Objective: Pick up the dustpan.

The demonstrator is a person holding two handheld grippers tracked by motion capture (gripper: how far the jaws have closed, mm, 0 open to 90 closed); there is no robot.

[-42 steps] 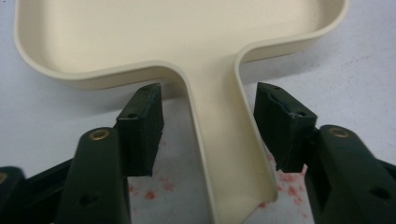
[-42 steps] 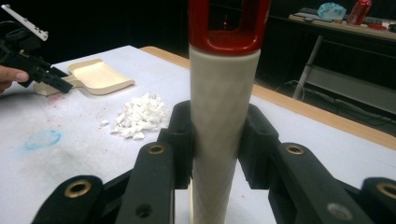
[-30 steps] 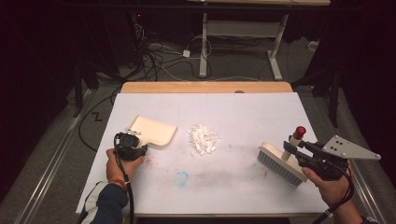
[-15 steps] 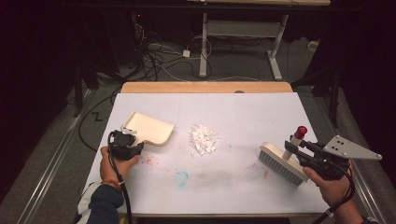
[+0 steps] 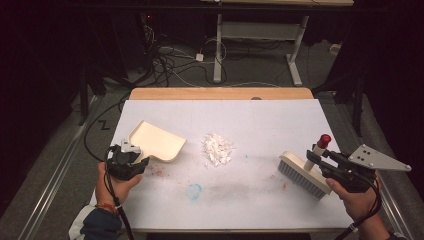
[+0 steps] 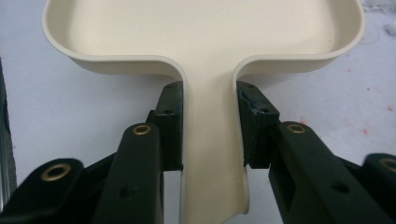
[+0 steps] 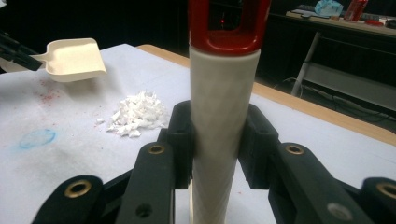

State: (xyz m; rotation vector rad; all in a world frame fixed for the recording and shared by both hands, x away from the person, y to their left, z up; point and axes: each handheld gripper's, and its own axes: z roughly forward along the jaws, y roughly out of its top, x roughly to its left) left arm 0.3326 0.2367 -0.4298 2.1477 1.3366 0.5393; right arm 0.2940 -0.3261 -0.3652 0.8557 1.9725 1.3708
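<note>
A cream dustpan [image 5: 156, 142] lies left of centre, its mouth facing a small pile of white scraps [image 5: 217, 149]. My left gripper [image 5: 136, 156] is shut on the dustpan's handle [image 6: 210, 154], with a pad pressing each side. At the right, a hand brush [image 5: 302, 175] with grey bristles rests on the white table cover. Its white handle [image 7: 224, 93] with a red cap stands up between the jaws of my right gripper [image 7: 219, 144], which is shut on it. In the right gripper view the pile of scraps [image 7: 137, 114] and the dustpan [image 7: 74, 58] lie farther off to the left.
The white cover [image 5: 260, 120] has a blue smudge [image 5: 194, 190] near the front and faint red specks. A wooden table edge [image 5: 220, 93] runs along the back. Beyond it are cables and desk legs on a dark floor.
My left gripper has shifted a little to the left and risen slightly, taking the dustpan with it. The right gripper and the brush have stayed in place.
</note>
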